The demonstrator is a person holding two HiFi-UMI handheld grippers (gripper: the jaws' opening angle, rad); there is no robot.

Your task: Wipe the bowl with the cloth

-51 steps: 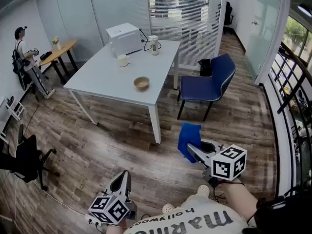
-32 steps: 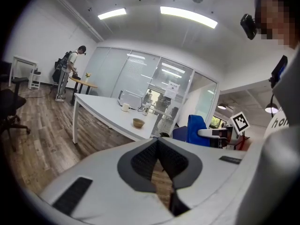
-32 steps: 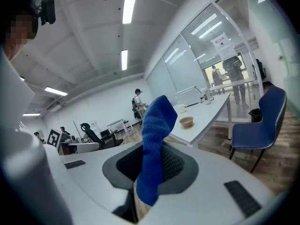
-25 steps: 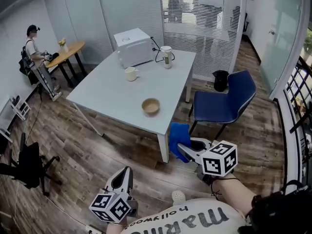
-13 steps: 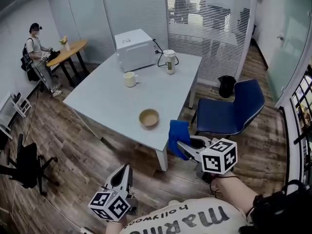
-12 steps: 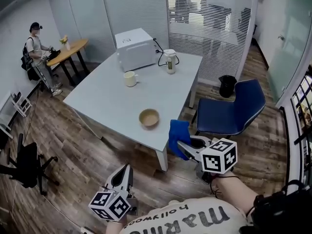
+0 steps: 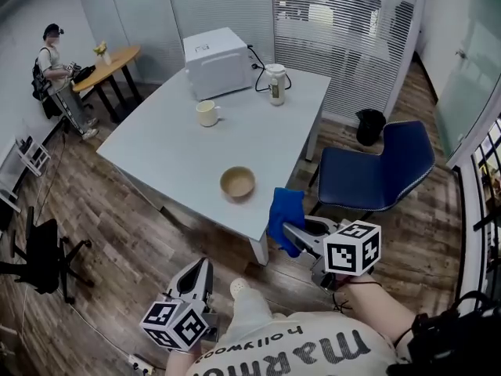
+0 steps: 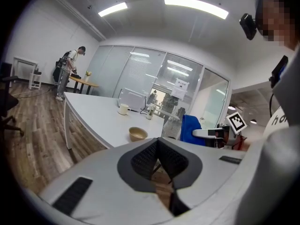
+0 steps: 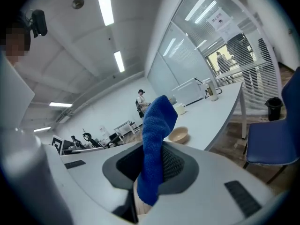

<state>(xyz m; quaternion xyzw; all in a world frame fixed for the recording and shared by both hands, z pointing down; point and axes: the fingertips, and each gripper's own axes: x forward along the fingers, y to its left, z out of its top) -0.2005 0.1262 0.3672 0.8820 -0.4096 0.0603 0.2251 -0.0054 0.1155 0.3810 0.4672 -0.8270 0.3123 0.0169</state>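
Observation:
A tan bowl (image 7: pixel 237 183) sits near the front edge of a white table (image 7: pixel 164 151); it also shows in the left gripper view as the bowl (image 8: pixel 138 134) and in the right gripper view as the bowl (image 9: pixel 178 135). My right gripper (image 7: pixel 288 229) is shut on a blue cloth (image 7: pixel 283 213), which stands up from its jaws beside the table's front corner; in its own view the cloth (image 9: pixel 154 144) hangs between the pads. My left gripper (image 7: pixel 200 272) is shut and empty, low over the floor, short of the table.
On the table stand a white mug (image 7: pixel 207 113), a kettle (image 7: pixel 275 83) and a white box-like appliance (image 7: pixel 217 63). A blue chair (image 7: pixel 381 178) is right of the table. A person (image 7: pixel 55 69) stands by a round table at far left. A black office chair (image 7: pixel 39 254) is at left.
The table and bowl have come closer and sit lower in the head view. Both grippers have moved forward toward the table, the cloth still held in the right one.

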